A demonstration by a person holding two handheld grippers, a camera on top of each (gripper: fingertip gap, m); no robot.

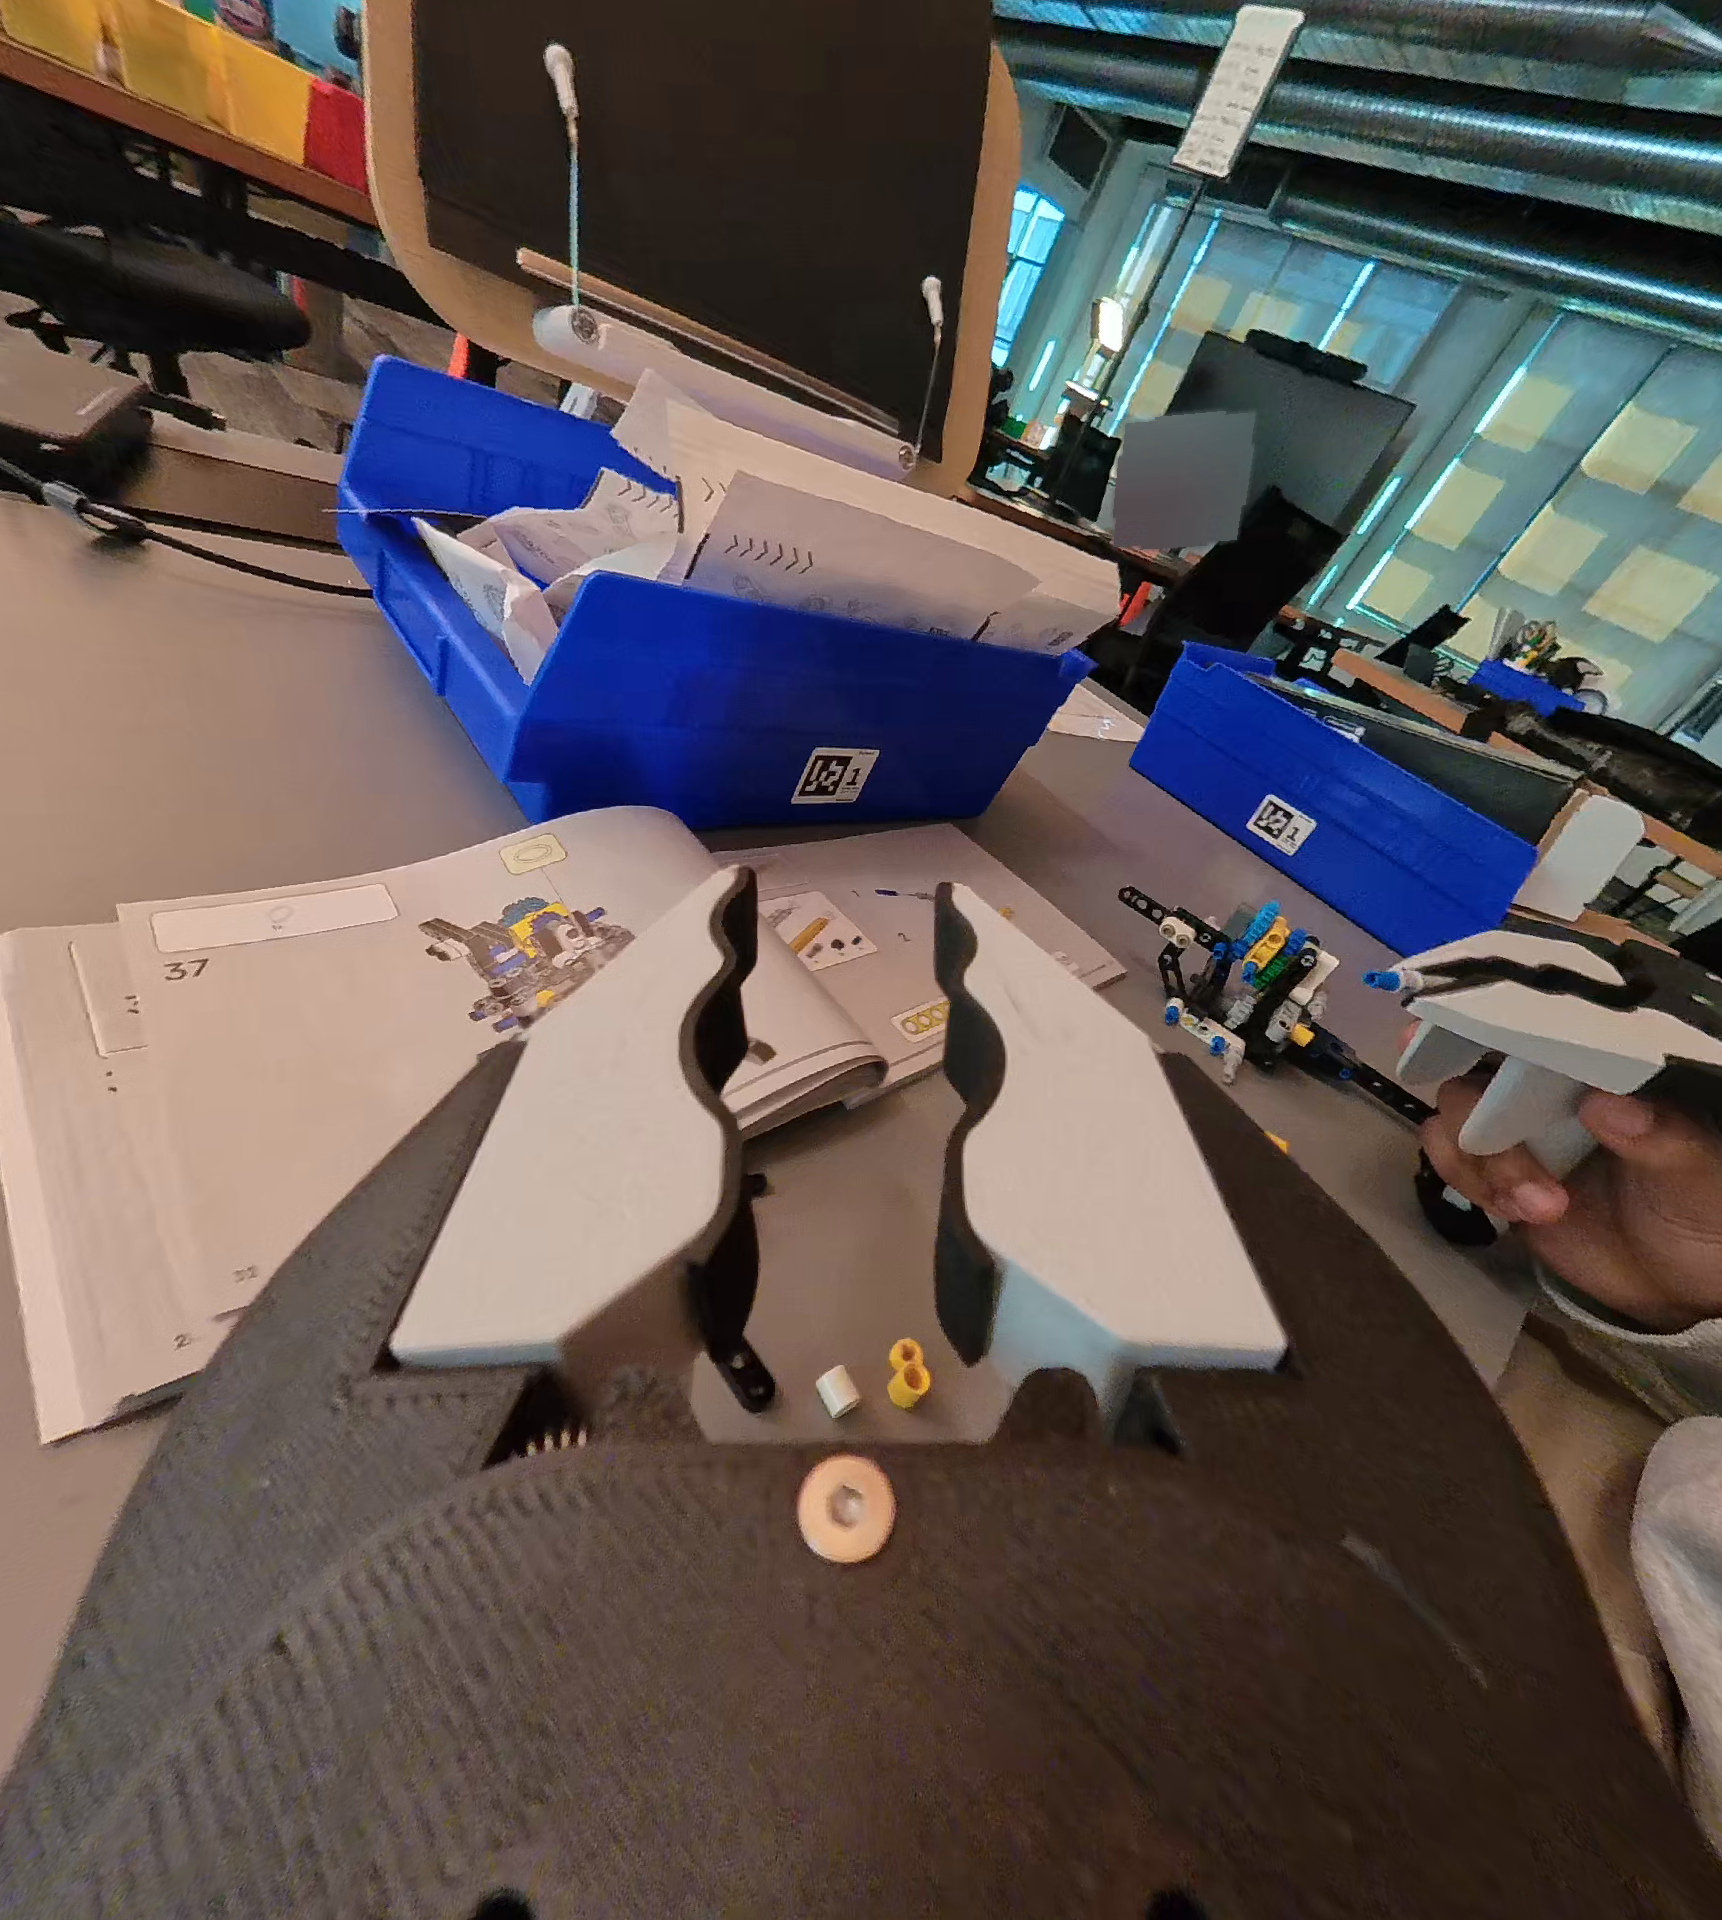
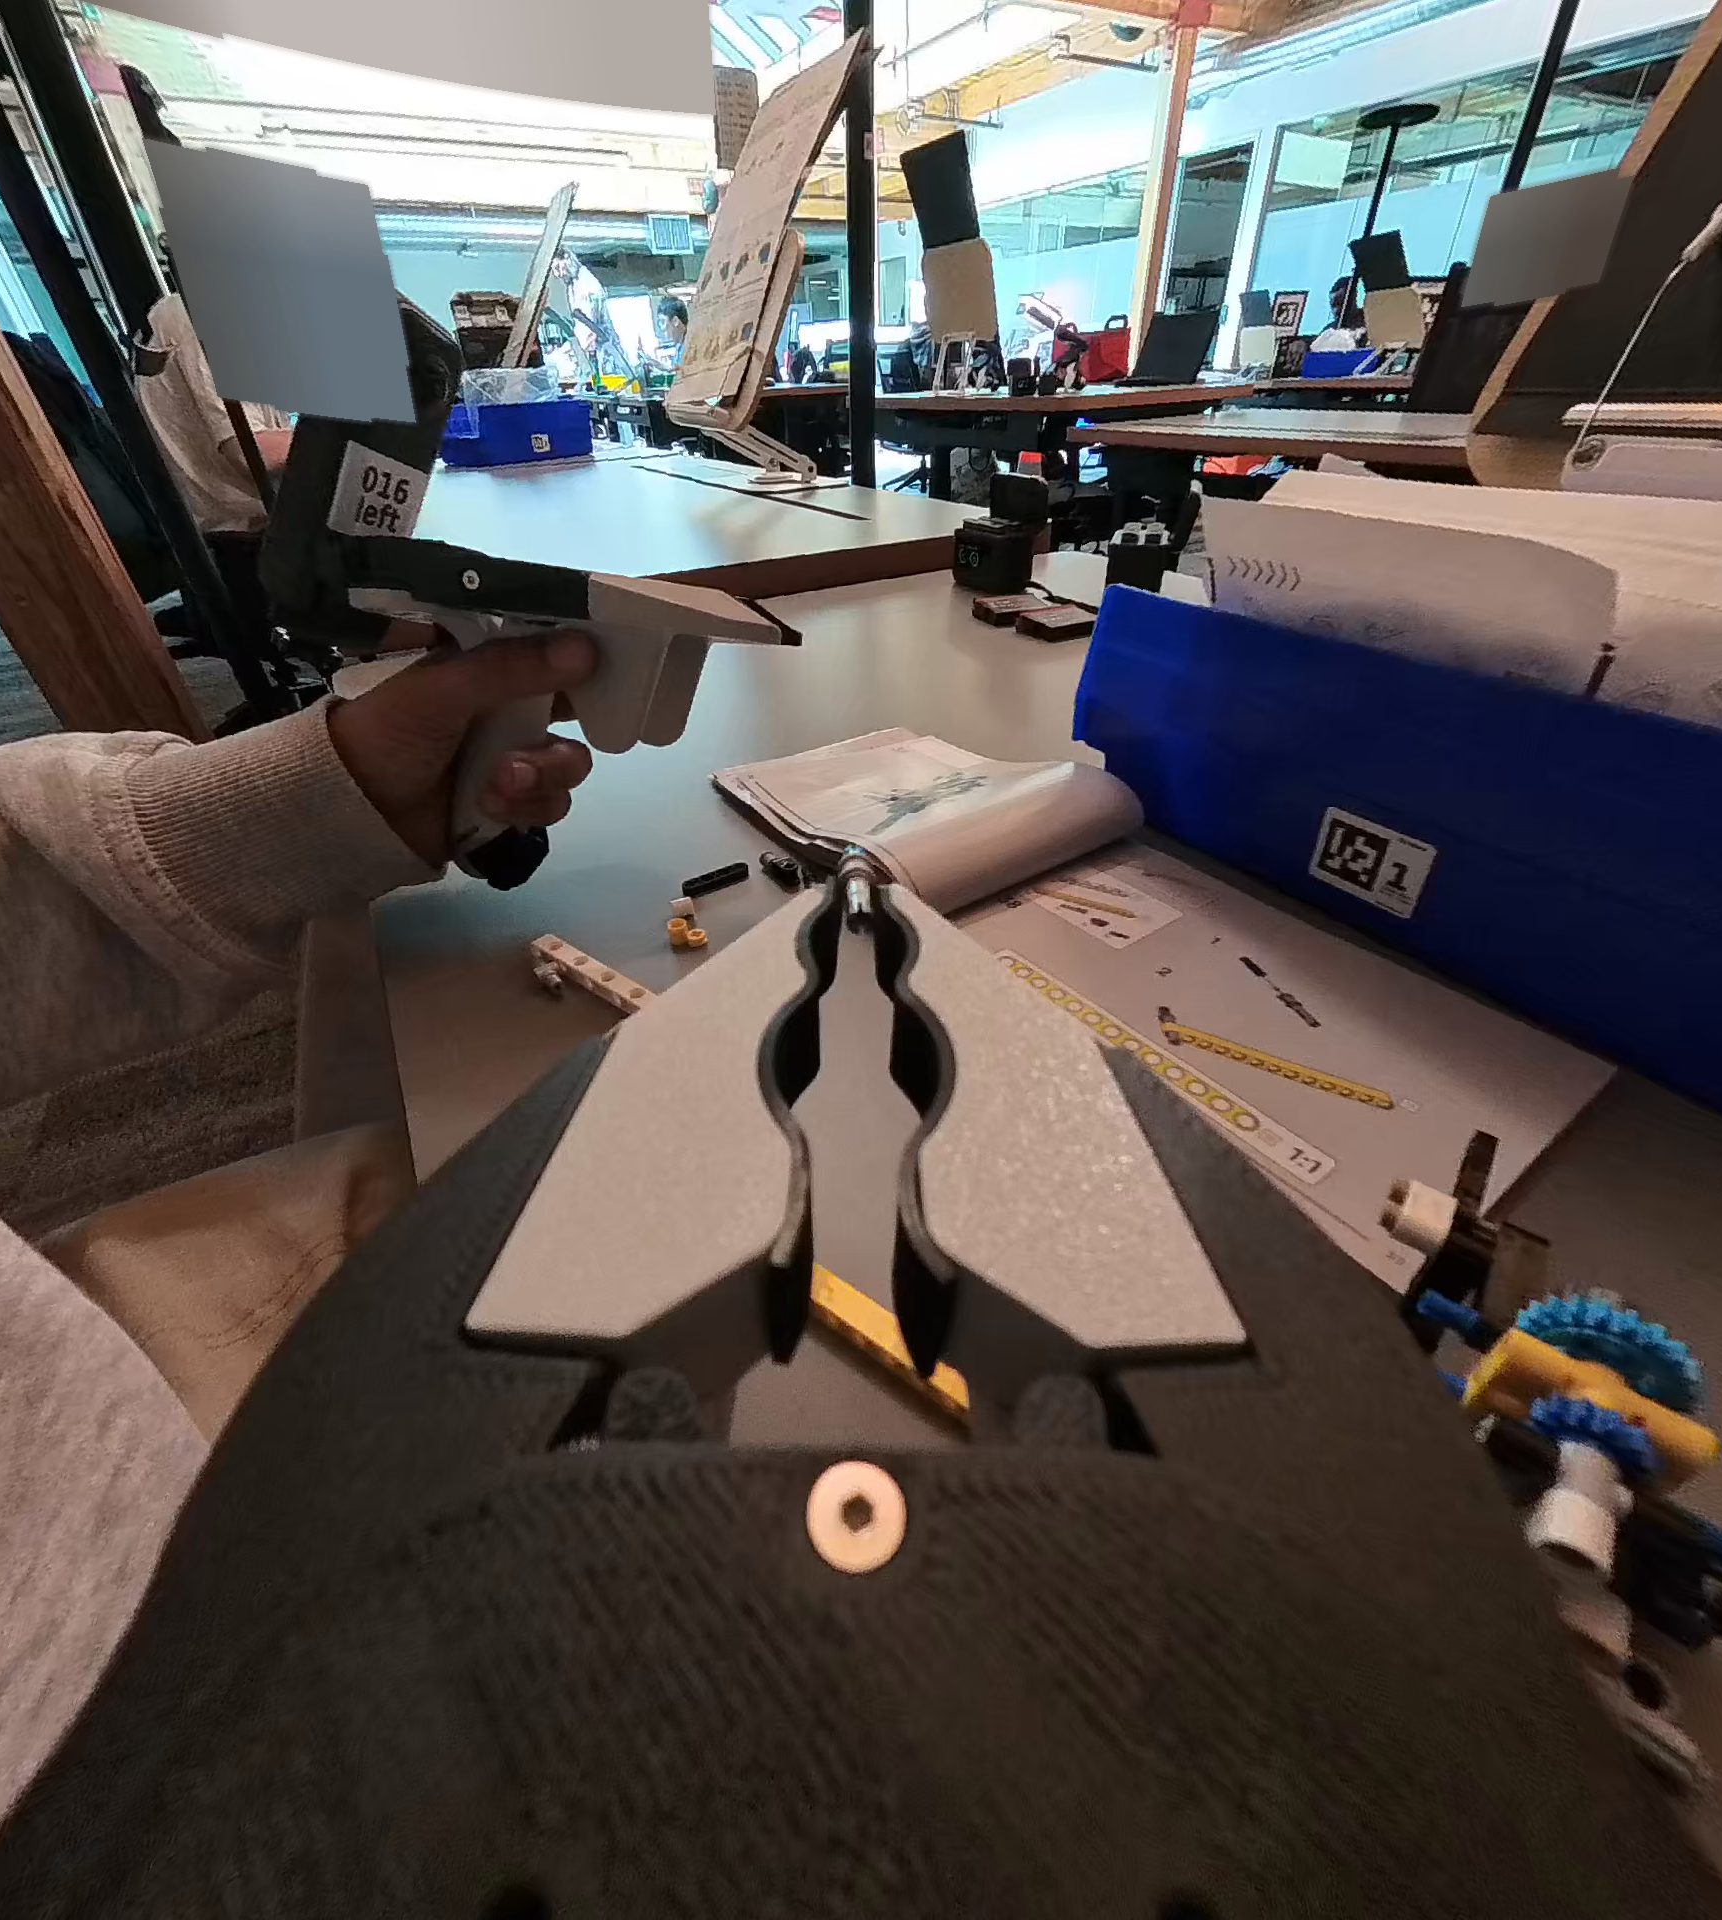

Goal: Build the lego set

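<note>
My left gripper point(image 1: 841, 894) is open and empty, held above the table over the open instruction booklet point(image 1: 317, 987). Under it lie a black piece point(image 1: 745, 1363), a white bush point(image 1: 836, 1390) and a yellow connector point(image 1: 907, 1371). My right gripper point(image 2: 854, 902) is shut on a small blue-and-grey pin point(image 2: 854, 881), which sticks out past its tips; it also shows in the left wrist view point(image 1: 1378, 979). The part-built Lego model point(image 1: 1246, 987) stands on the table just left of the right gripper point(image 1: 1413, 985), and at the lower right of the right wrist view point(image 2: 1584, 1403).
A blue bin point(image 1: 732, 707) full of paper bags stands behind the booklet, a second blue bin point(image 1: 1335, 821) to its right. A yellow beam point(image 2: 888, 1340) lies under the right gripper, a white beam point(image 2: 587, 971) near the table's edge. A book stand rises behind the bin. The left tips stand about 11 cm off the white bush point(image 1: 836, 1390).
</note>
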